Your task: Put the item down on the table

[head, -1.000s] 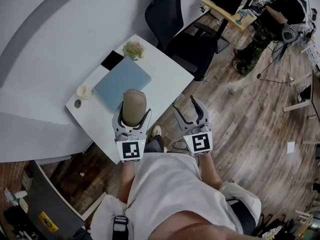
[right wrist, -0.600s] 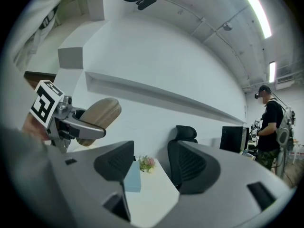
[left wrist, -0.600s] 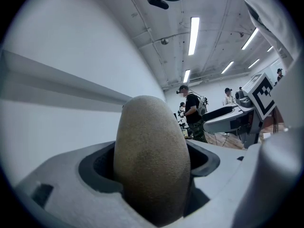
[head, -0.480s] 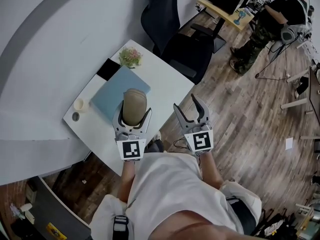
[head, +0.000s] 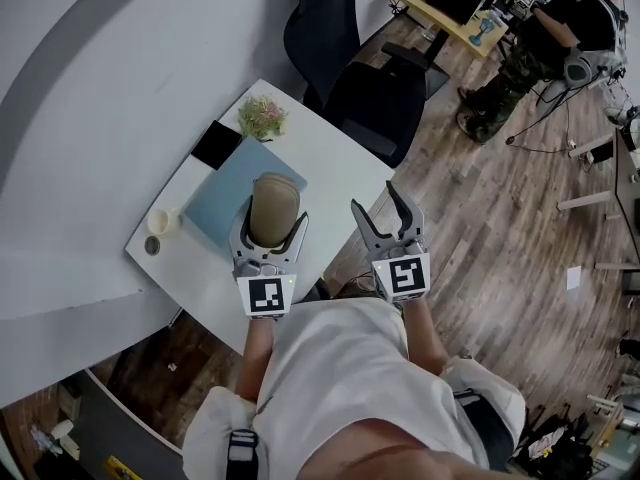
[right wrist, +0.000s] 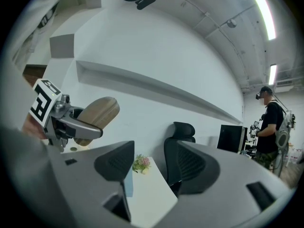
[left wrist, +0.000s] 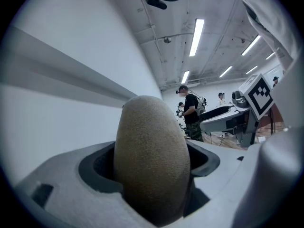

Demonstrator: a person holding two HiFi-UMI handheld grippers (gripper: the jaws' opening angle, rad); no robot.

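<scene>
My left gripper (head: 270,230) is shut on a tan, egg-shaped item (head: 273,206), held upright above the near part of the white table (head: 330,173). In the left gripper view the tan item (left wrist: 152,156) fills the space between the jaws. My right gripper (head: 385,218) stands open and empty to the right of the table's near corner, over the wooden floor. In the right gripper view the open right gripper (right wrist: 154,167) looks toward the table, and the tan item (right wrist: 97,115) shows at left in the other gripper.
On the table lie a blue-grey pad (head: 228,186), a black rectangle (head: 216,143), a small flower pot (head: 261,116), a white cup (head: 166,220) and a small dark disc (head: 152,245). A black office chair (head: 350,58) stands at the far side. A person (head: 545,38) stands at a desk far right.
Both grippers have moved slightly toward the table with the tan item still held; the view has shifted a little. The right gripper stays open.
</scene>
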